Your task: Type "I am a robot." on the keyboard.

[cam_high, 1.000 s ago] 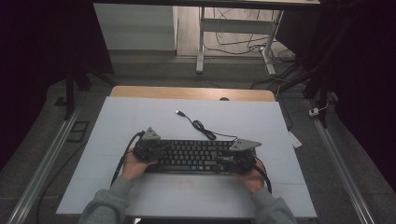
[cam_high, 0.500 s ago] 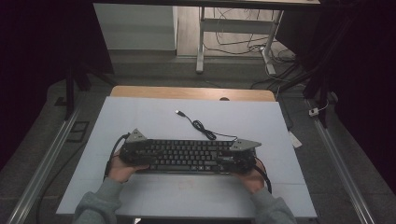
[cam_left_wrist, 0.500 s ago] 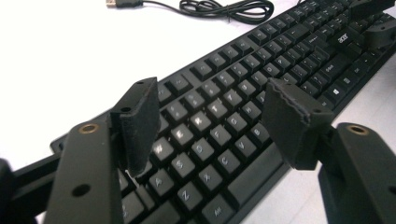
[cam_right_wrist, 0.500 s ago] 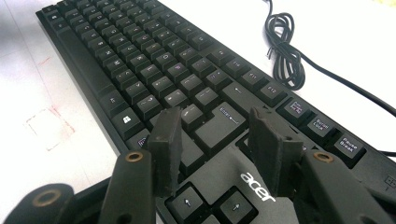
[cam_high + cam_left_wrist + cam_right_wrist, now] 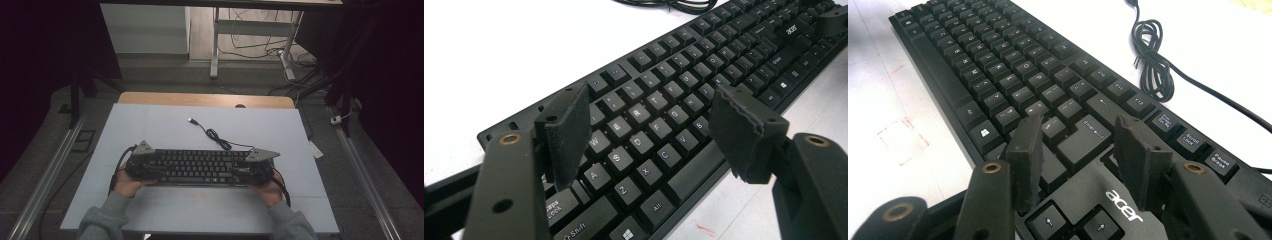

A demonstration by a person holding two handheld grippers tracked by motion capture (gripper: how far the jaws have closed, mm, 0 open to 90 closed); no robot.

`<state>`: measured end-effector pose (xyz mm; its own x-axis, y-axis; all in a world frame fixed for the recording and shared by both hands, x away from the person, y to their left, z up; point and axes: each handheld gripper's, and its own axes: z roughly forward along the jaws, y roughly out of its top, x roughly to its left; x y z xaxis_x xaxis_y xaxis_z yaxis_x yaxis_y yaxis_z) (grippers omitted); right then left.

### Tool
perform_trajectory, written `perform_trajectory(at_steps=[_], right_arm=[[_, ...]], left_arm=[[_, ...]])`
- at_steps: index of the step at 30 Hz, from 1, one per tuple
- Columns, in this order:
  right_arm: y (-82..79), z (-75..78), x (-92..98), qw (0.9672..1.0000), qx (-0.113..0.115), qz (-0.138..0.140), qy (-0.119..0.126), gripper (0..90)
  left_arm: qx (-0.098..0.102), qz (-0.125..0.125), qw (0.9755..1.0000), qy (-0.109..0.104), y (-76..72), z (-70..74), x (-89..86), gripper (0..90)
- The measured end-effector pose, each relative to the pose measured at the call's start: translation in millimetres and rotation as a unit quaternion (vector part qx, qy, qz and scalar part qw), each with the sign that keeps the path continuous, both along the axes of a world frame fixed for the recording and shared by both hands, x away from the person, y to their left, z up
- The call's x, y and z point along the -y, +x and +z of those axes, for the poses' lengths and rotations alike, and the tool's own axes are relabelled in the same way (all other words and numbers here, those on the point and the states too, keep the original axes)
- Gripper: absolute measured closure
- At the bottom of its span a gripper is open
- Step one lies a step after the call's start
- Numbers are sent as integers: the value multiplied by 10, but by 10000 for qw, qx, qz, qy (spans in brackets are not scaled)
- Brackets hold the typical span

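I am hovering both grippers, left (image 5: 150, 167) and right (image 5: 250, 170), fingers apart, at the keyboard's (image 5: 200, 166) ends, squaring it on the table (image 5: 150, 125).

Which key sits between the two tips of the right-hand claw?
The Enter key, framed in the right gripper view by the open tips of the right claw; it is the large key just above the acer logo.

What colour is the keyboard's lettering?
White on black keys, clearest in the left gripper view on the keyboard.
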<state>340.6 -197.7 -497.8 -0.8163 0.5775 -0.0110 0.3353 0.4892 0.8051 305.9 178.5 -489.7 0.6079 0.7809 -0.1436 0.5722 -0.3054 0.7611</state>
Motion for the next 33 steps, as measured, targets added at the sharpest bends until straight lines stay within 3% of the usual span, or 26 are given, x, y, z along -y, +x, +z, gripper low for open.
perform_trajectory(at_steps=[11,20,27,33], right_arm=[[-18,41,-96,9999,15,109,28,584],[-4,15,-365,9981,-248,555,-15,891],[1,-25,-591,9967,-315,740,-125,895],[10,-101,-749,9958,-294,781,-372,895]], left_arm=[[-23,-41,10000,47,6,-14,26,326],[-65,-50,9999,62,12,-30,33,324],[-74,-53,9999,66,15,-34,32,324],[-75,-55,9999,70,14,-34,33,320]])
